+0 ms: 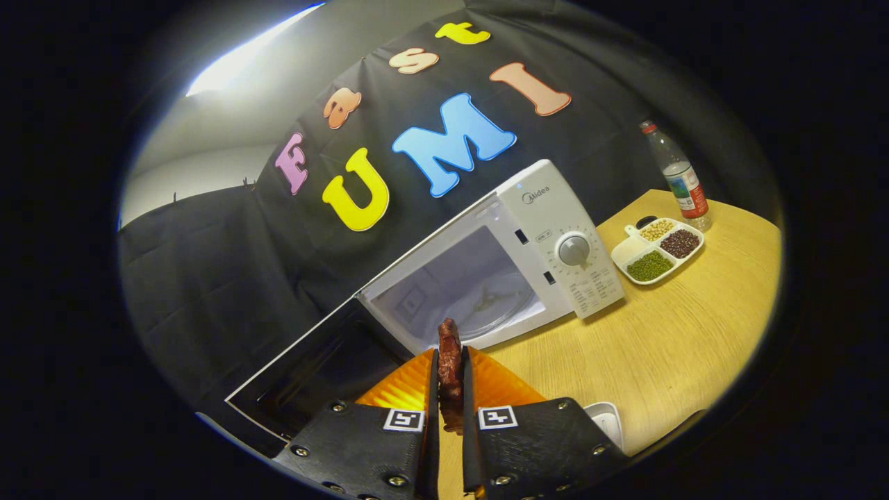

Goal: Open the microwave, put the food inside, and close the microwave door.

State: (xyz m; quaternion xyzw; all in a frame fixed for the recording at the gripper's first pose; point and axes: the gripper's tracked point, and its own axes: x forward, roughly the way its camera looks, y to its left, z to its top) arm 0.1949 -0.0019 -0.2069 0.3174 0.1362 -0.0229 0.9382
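Claw (450, 378) is closed down narrow on a piece of food (449, 354), both fingers (430, 389) pressing its sides. Food is a dark reddish-brown strip, looks like a rib or dried meat, standing upright between the fingers with its top end poking out past the tips.

Under and just ahead of the fingers: an orange ribbed plate (406, 385), partly hidden by the claw. Can't tell if the food's lower end touches it.

Microwave (535, 236) sits on the wooden tabletop (680, 347) just beyond the claw. White body, control panel with a round knob (574, 250) on its right side. Door (312, 368) is swung fully open to the left, dark inner face toward the camera. Cavity is lit and the glass turntable (496, 305) is visible inside. Food is still outside, in front of the opening, roughly lined up with the cavity's lower front edge.

To the right of the microwave, well apart from the claw: a white divided tray (628, 253) with three compartments holding green, dark brown and pale beans. Plastic water bottle (677, 173) with a red cap stands upright just behind the tray.

Small white thing (605, 420) on the tabletop next to the right finger, mostly hidden; can't tell what it is.
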